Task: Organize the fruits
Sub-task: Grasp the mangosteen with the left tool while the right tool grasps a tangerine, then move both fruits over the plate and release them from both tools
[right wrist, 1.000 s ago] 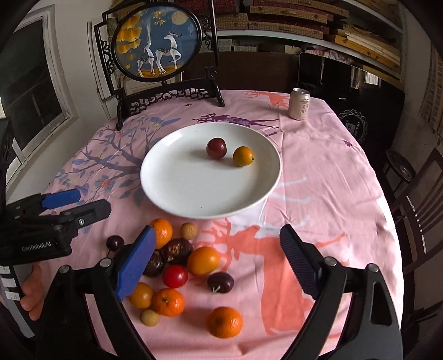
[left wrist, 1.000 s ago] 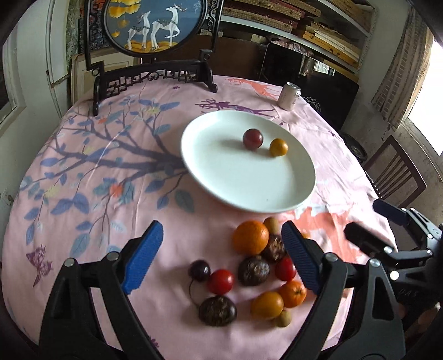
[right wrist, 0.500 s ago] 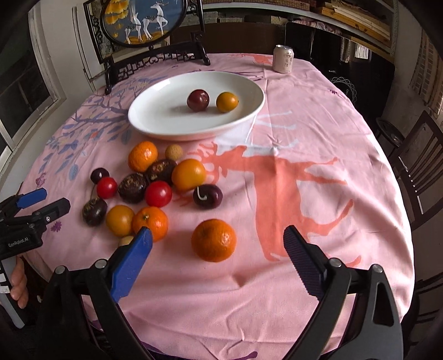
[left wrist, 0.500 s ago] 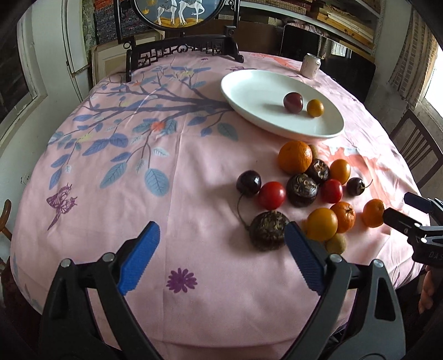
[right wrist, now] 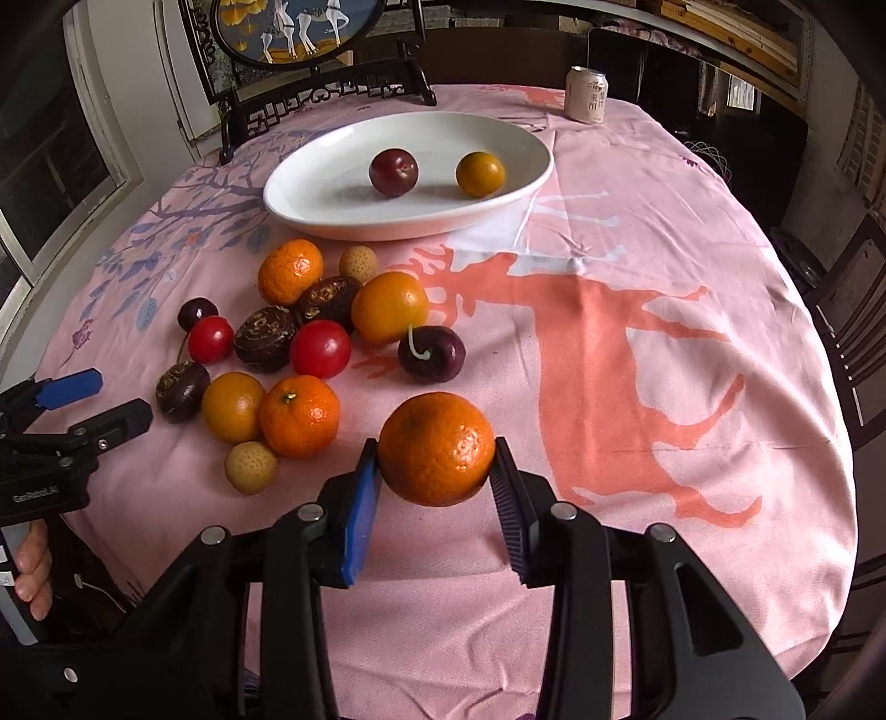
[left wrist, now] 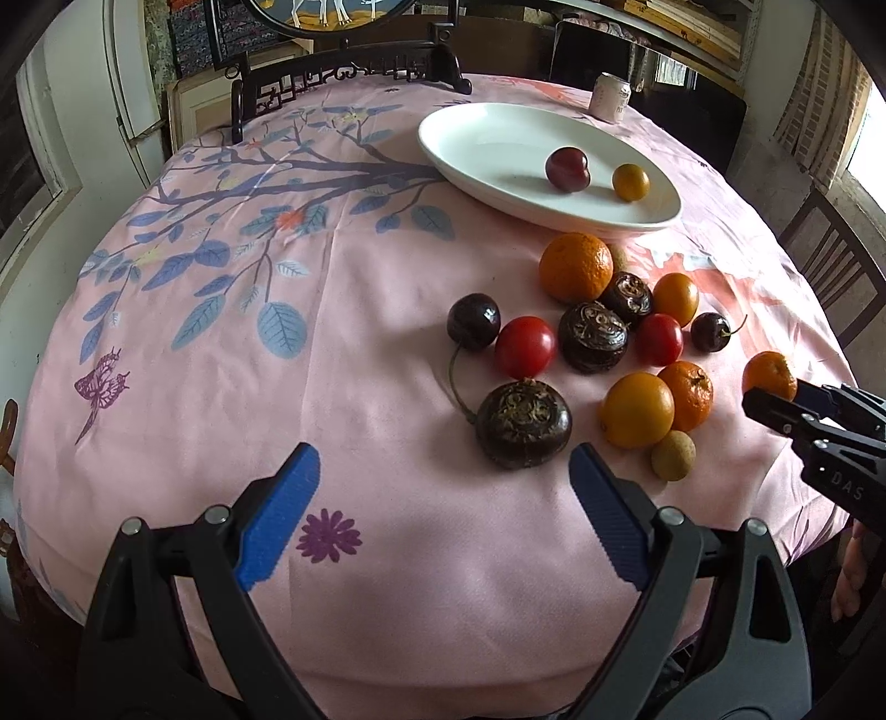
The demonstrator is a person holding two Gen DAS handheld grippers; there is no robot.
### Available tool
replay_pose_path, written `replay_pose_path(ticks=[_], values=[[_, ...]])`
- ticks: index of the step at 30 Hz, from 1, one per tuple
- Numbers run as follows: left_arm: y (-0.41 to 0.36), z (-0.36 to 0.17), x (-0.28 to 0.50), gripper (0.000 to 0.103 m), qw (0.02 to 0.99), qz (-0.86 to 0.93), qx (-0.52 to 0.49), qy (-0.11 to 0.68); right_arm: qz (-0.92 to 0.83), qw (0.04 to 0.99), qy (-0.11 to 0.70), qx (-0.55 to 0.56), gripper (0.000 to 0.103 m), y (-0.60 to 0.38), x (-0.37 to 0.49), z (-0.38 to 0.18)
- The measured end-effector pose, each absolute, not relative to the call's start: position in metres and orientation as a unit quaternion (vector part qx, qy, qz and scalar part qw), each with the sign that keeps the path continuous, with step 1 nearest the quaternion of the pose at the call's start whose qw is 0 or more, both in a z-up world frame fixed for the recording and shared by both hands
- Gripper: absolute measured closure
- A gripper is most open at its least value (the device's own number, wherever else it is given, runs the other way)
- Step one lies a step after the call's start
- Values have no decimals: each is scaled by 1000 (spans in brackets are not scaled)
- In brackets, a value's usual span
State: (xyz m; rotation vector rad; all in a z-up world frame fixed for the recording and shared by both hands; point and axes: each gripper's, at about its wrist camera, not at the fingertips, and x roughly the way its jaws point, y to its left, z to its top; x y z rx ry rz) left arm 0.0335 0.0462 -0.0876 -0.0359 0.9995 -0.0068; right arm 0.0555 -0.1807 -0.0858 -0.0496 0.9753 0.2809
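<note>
Left hand-held gripper (left wrist: 437, 498) hangs wide open and empty, near edge, just short of a dark wrinkled fruit (left wrist: 523, 423). Right hand-held gripper (right wrist: 434, 487) is clamped on a mandarin (right wrist: 436, 448) at the near side. Judged step: pick done, carry pending; next move likely to the white plate (right wrist: 310, 183), far centre, holding a plum (right wrist: 393, 171) and a small orange fruit (right wrist: 480, 174). Surface: pink printed cloth (right wrist: 637, 343). Room: drinks can (right wrist: 586, 94) far right.

Daylit windows (right wrist: 50, 183), dark wooden chairs (left wrist: 836, 266) and wall shelves (left wrist: 692, 27) surround the table (right wrist: 692, 277).
</note>
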Motion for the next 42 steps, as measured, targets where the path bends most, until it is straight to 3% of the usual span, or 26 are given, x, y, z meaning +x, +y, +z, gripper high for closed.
replay_pose_path(ticks=[5, 7, 8, 10, 12, 28, 37, 42], values=[[40, -99, 45, 12, 874, -5, -21, 486, 135, 872, 469, -26, 63, -179, 54, -85], [36, -102, 50, 20, 871, -19, -27, 490, 138, 869, 474, -23, 63, -179, 54, -87], [34, -104, 52, 30, 869, -29, -34, 493, 140, 869, 475, -21, 63, -179, 54, -87], [28, -106, 54, 38, 873, -26, -22, 487, 141, 868, 475, -19, 63, -179, 55, -87], [25, -104, 55, 61, 874, -34, -22, 484, 142, 869, 474, -18, 63, -179, 54, -86], [49, -49, 55, 61, 884, -72, -76, 455, 157, 871, 466, -6, 63, -178, 64, -77], [31, -15, 193, 61, 886, -54, -42, 459, 184, 891, 413, -33, 63, -161, 173, -22], [21, -19, 296, 61, 873, -32, -49, 483, 166, 889, 426, -43, 63, -144, 279, -28]])
